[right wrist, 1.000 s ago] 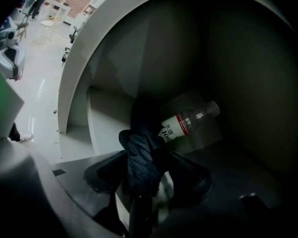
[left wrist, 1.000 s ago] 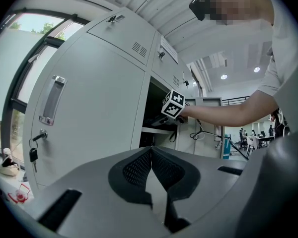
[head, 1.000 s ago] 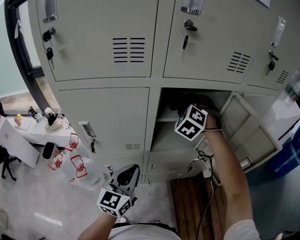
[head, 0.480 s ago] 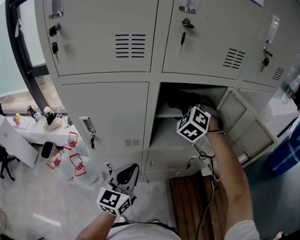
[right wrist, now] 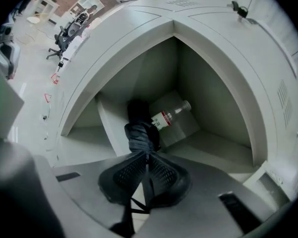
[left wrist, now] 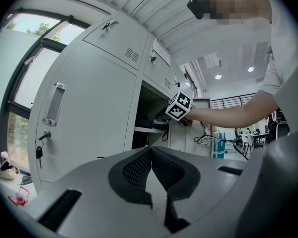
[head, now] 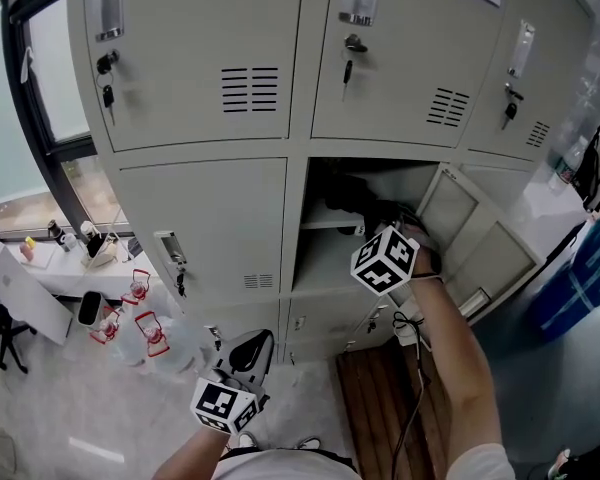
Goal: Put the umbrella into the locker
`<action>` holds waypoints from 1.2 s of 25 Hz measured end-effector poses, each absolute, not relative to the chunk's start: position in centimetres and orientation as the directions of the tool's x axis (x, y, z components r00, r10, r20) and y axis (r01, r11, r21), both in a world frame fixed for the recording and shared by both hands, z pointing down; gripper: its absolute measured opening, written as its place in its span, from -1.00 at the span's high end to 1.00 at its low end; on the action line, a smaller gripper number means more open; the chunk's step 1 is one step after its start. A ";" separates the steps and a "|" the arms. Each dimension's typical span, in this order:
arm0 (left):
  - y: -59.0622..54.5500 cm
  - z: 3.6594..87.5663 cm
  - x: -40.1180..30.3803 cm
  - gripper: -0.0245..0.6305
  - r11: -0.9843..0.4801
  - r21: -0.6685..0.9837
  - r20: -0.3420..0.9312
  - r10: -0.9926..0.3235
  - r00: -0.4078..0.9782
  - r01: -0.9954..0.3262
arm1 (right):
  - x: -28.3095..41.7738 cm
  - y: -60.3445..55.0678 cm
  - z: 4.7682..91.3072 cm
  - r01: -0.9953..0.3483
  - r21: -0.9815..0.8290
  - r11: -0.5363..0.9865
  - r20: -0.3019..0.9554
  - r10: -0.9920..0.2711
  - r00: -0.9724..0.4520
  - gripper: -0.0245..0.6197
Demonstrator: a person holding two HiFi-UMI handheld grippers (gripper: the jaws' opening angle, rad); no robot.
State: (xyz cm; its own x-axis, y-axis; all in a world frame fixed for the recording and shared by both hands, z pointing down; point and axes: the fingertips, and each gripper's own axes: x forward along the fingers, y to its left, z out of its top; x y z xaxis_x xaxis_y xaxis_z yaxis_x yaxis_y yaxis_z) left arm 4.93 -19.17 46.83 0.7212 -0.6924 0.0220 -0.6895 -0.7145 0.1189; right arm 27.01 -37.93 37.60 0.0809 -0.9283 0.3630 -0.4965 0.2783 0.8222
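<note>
Closing right hand-held gripper (right wrist: 145, 155) jaws on umbrella (right wrist: 141, 133) lying inside locker (right wrist: 213, 98).

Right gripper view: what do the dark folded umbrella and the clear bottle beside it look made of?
Dark folded umbrella: likely fabric, matte, with soft creased folds. Clear red-labelled bottle: probably plastic, glossy and see-through; glass cannot be ruled out.

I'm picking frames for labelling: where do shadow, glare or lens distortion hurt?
Head view: the open grey metal locker is shadowed inside, so the dark folded umbrella barely shows. Right gripper view: fisheye bends the locker's opening into an arch, yet umbrella and clear plastic bottle read clearly. Left gripper view: the window is washed out.
</note>
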 end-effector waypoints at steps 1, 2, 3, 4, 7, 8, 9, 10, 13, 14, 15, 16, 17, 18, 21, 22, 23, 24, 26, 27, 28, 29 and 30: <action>-19.1 46.7 4.8 0.86 -0.716 0.115 0.019 -0.692 0.722 -0.689 | 27.2 -37.5 37.7 -0.515 0.812 0.275 0.364 -0.928 0.078 0.84; -19.1 46.5 4.7 0.86 -0.716 0.111 0.017 -0.692 0.722 -0.689 | 27.3 -37.0 37.8 -0.539 0.797 0.273 0.367 -0.928 0.072 0.85; -19.1 46.4 4.6 0.86 -0.717 0.105 0.015 -0.692 0.722 -0.689 | 27.4 -36.4 37.8 -0.568 0.777 0.271 0.369 -0.927 0.062 0.87; -19.0 46.3 4.5 0.86 -0.718 0.099 0.013 -0.692 0.722 -0.689 | 27.4 -35.7 37.8 -0.601 0.753 0.268 0.369 -0.928 0.049 0.87; -19.0 45.8 4.2 0.86 -0.720 0.085 0.005 -0.691 0.723 -0.689 | 27.8 -33.7 37.6 -0.683 0.689 0.243 0.353 -0.936 0.023 0.87; -19.0 45.7 4.0 0.86 -0.721 0.081 0.002 -0.691 0.723 -0.688 | 28.0 -33.1 37.7 -0.701 0.673 0.237 0.349 -0.937 0.018 0.87; -19.0 45.5 3.9 0.86 -0.722 0.076 -0.002 -0.690 0.724 -0.688 | 28.0 -32.5 37.8 -0.717 0.657 0.235 0.348 -0.938 0.012 0.87; -19.0 45.3 3.8 0.86 -0.723 0.071 -0.006 -0.689 0.724 -0.687 | 28.1 -31.9 37.9 -0.732 0.640 0.235 0.348 -0.937 0.003 0.87; -18.9 44.4 3.7 0.86 -0.731 0.056 -0.019 -0.681 0.732 -0.680 | 28.1 -30.3 37.8 -0.782 0.579 0.233 0.340 -0.940 -0.028 0.87; -18.9 44.1 3.7 0.86 -0.735 0.052 -0.025 -0.677 0.735 -0.676 | 28.1 -29.7 37.5 -0.797 0.560 0.227 0.329 -0.944 -0.038 0.87; -18.9 43.8 3.8 0.86 -0.739 0.049 -0.031 -0.673 0.739 -0.672 | 28.1 -29.0 37.1 -0.812 0.542 0.219 0.314 -0.948 -0.046 0.87; -18.9 43.5 3.8 0.86 -0.743 0.047 -0.037 -0.670 0.742 -0.668 | 28.2 -28.4 36.7 -0.827 0.523 0.208 0.296 -0.954 -0.052 0.87; -18.9 43.2 3.9 0.86 -0.746 0.047 -0.042 -0.666 0.745 -0.665 | 28.4 -27.7 36.3 -0.844 0.500 0.195 0.276 -0.959 -0.058 0.87; -19.0 43.0 3.9 0.86 -0.749 0.048 -0.047 -0.663 0.747 -0.661 | 28.4 -26.9 35.8 -0.861 0.474 0.182 0.253 -0.965 -0.065 0.87; -18.9 42.2 4.1 0.86 -0.757 0.042 -0.062 -0.653 0.755 -0.652 | 29.0 -24.6 34.6 -0.898 0.416 0.144 0.183 -0.980 -0.073 0.87; -18.9 41.9 4.1 0.86 -0.760 0.039 -0.068 -0.649 0.757 -0.648 | 29.3 -23.8 34.2 -0.906 0.403 0.131 0.163 -0.984 -0.071 0.87; -18.9 41.7 4.0 0.86 -0.763 0.038 -0.073 -0.647 0.759 -0.646 | 29.6 -23.1 33.7 -0.913 0.389 0.120 0.145 -0.987 -0.068 0.87; -18.9 41.5 4.0 0.86 -0.764 0.037 -0.077 -0.645 0.760 -0.645 | 29.9 -22.4 33.3 -0.920 0.377 0.109 0.129 -0.990 -0.065 0.87; -19.0 41.2 3.7 0.86 -0.763 0.035 -0.083 -0.646 0.759 -0.646 | 30.4 -21.1 32.5 -0.929 0.359 0.089 0.104 -0.993 -0.055 0.87; -19.1 41.2 3.5 0.86 -0.761 0.035 -0.084 -0.648 0.757 -0.647 | 30.6 -20.5 32.3 -0.933 0.352 0.079 0.094 -0.994 -0.049 0.87; -19.2 41.2 3.3 0.86 -0.760 0.035 -0.085 -0.650 0.756 -0.649 | 30.8 -20.0 32.1 -0.936 0.346 0.068 0.084 -0.996 -0.042 0.87; -19.3 41.1 3.2 0.86 -0.758 0.035 -0.086 -0.652 0.753 -0.652 | 31.0 -19.5 31.9 -0.939 0.338 0.058 0.075 -0.997 -0.034 0.87; -19.4 41.1 3.1 0.86 -0.755 0.034 -0.087 -0.655 0.751 -0.655 | 31.1 -19.0 31.8 -0.943 0.330 0.048 0.066 -0.997 -0.028 0.87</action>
State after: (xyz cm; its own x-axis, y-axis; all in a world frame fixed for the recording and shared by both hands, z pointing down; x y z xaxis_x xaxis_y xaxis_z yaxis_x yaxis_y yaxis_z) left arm 3.06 -19.45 41.13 0.7509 -0.6547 -0.0866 -0.6545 -0.7553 0.0344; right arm 31.13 -19.04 31.79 -0.0278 -0.9974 0.0663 -0.9429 0.0482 0.3296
